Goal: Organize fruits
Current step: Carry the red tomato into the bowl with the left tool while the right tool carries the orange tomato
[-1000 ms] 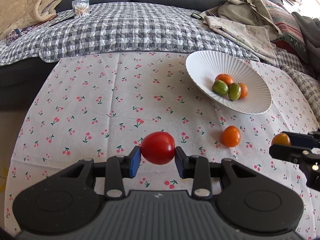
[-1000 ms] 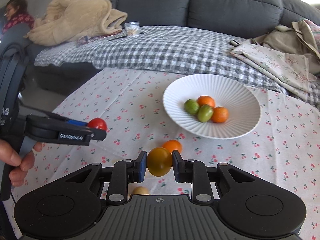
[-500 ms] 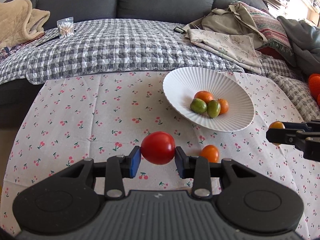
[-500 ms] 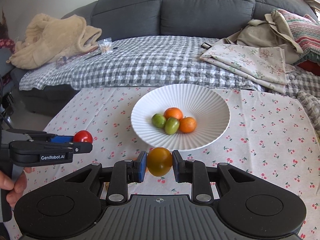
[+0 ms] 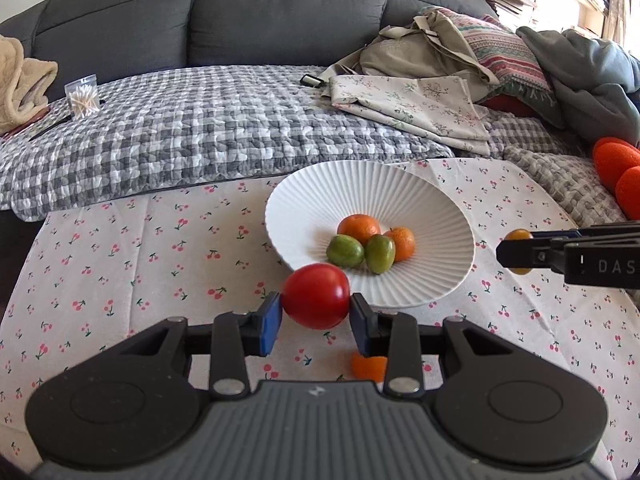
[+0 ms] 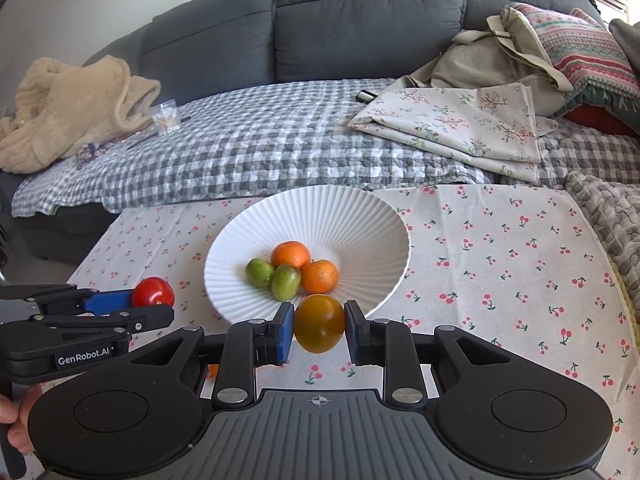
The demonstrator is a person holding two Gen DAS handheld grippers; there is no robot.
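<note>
Both grippers now nearer the bowl (image 5: 420, 184) than a second ago; its near rim sits just beyond each pair of jaws.

- Left gripper (image 5: 316, 316): jaws clamped on red tomato (image 5: 316, 296).
- Right gripper (image 6: 318, 332): jaws clamped on amber tomato (image 6: 319, 323).
- Bowl contents, ahead of the jaws: two oranges, two green fruits.
- Loose orange (image 5: 368, 366): on the surface (image 5: 160, 272), below the left jaws.

Handling note: likely best to carry each tomato past the rim, lower it beside the pile, then part the jaws gently, one gripper at a time.
</note>
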